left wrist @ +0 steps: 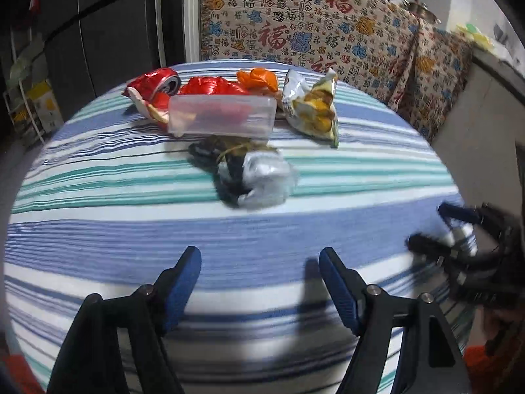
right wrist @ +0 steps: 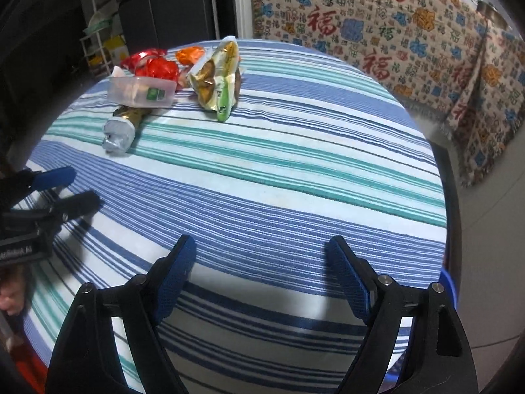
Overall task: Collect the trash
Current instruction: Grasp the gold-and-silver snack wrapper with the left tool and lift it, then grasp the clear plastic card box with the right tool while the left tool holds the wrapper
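No trash is judged collected yet. Behind the box lie the can, red wrapper and orange wrapper; beside it the snack bag; before it a silver wrapper. Left gripper and right gripper are held apart, empty, well short of the box.

you can read 福 repeated in red and other colours across the patterned cloth at 12 o'clock behind the table. the green label on the clear plastic box at 10 o'clock is too small to read.
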Demonstrator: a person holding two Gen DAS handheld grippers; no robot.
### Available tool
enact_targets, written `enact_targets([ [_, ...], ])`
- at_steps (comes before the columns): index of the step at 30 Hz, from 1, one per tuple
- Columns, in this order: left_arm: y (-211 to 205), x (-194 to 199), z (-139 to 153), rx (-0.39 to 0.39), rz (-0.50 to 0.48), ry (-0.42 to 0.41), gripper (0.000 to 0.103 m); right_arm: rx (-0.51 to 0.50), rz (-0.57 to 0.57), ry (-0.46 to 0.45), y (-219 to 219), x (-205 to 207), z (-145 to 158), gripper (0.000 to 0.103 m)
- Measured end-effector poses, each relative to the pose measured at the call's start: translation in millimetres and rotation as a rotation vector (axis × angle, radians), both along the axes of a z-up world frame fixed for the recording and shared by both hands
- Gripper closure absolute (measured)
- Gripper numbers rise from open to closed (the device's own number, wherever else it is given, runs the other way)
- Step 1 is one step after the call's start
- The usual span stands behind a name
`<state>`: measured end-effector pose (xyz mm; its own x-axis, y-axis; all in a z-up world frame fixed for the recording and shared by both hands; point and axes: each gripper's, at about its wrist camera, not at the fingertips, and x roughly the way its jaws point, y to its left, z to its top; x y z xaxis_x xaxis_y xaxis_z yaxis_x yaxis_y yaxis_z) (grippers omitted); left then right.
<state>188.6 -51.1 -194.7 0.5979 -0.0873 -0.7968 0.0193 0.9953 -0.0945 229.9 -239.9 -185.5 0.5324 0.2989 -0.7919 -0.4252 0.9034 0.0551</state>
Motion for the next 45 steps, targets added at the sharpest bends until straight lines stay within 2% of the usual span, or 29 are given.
enact_targets([
  [5, -10, 37, 12, -0.033, 0.034, 0.020, 0.027, -0.003, 0.005, -0.004, -1, -2, 1, 0.018],
  [8, -14, 60, 11, 0.006, 0.083, 0.041, 0.027, -0.005, 0.013, -0.007, 0, -4, 1, 0.018],
  [12, -7, 78, 2, 0.035, 0.100, 0.063, 0.027, -0.009, 0.023, -0.009, 0, -7, 2, 0.018],
  [14, -3, 74, 4, 0.052, 0.088, 0.021, 0.027, -0.010, 0.026, -0.009, -1, -10, 1, 0.018],
  [16, 4, 69, 5, 0.074, 0.067, -0.009, 0.032, -0.011, 0.029, -0.008, -2, -10, 1, 0.018],
  [17, 7, 65, 5, 0.077, 0.050, -0.013, 0.048, -0.012, 0.030, -0.008, -2, -10, 1, 0.018],
  [26, 49, 20, 5, 0.124, -0.070, 0.011, 0.049, -0.012, 0.043, -0.004, 2, -12, 1, 0.018],
  [32, 71, 9, 3, 0.095, -0.062, -0.003, 0.046, -0.001, 0.088, -0.008, 14, -14, 2, 0.018],
  [36, 72, 7, -4, 0.139, -0.071, 0.006, 0.041, 0.022, 0.181, -0.012, 35, -13, 1, 0.010],
  [41, 94, 4, -4, 0.099, -0.046, 0.032, 0.040, -0.003, 0.313, -0.025, 82, 7, 1, 0.009],
  [45, 112, 0, -4, 0.084, -0.060, 0.031, 0.040, -0.019, 0.391, -0.042, 128, 38, 7, 0.010],
])
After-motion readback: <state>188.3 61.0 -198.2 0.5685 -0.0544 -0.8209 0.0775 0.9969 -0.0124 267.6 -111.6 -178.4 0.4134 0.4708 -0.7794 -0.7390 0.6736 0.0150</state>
